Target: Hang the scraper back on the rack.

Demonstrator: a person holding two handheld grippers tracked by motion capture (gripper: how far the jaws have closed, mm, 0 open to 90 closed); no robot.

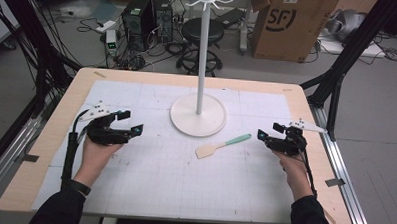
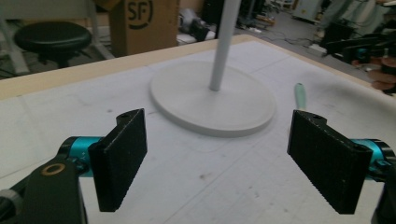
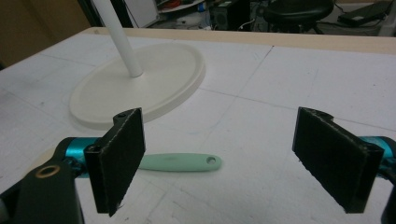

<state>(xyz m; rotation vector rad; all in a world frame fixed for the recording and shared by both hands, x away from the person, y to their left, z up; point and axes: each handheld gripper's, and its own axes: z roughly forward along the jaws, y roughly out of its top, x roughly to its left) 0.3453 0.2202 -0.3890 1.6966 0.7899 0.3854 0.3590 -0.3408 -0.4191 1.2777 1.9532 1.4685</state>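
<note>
High view: counter (image 1: 45, 151) with white gridded mat (image 1: 184, 176); white stand (image 1: 198, 119) (round base, upright pole, hook crown at top) at centre rear. Spatula (image 1: 220, 145), mint handle and cream blade, flat on the mat just in front and right of the base, apart from it, handle pointing right and away. Left hand-held gripper (image 1: 129, 122) at left of the mat, jaws spread, empty, aimed toward the stand. Right hand-held gripper (image 1: 267, 133) at right, jaws aimed left, near the spatula's handle end but not touching; spread hard to judge here. Stool (image 1: 202, 32), box (image 1: 289, 25) and computers (image 1: 147, 20) on the floor beyond.

Left gripper view: left hand-held gripper (image 2: 229, 158) with jaws wide apart, nothing between them. Stand base (image 2: 212, 100) ahead between the jaws; spatula handle (image 2: 300, 95) just right of the base. Right hand-held gripper (image 2: 369, 51) far off at the right edge (blurred).

Right gripper view: right hand-held gripper (image 3: 224, 163) with jaws wide apart, empty. Spatula (image 3: 182, 162) flat on the mat, handle end with its hole lying between the jaws, the rest hidden behind the left jaw. Stand base (image 3: 140, 84) beyond, upper left.
</note>
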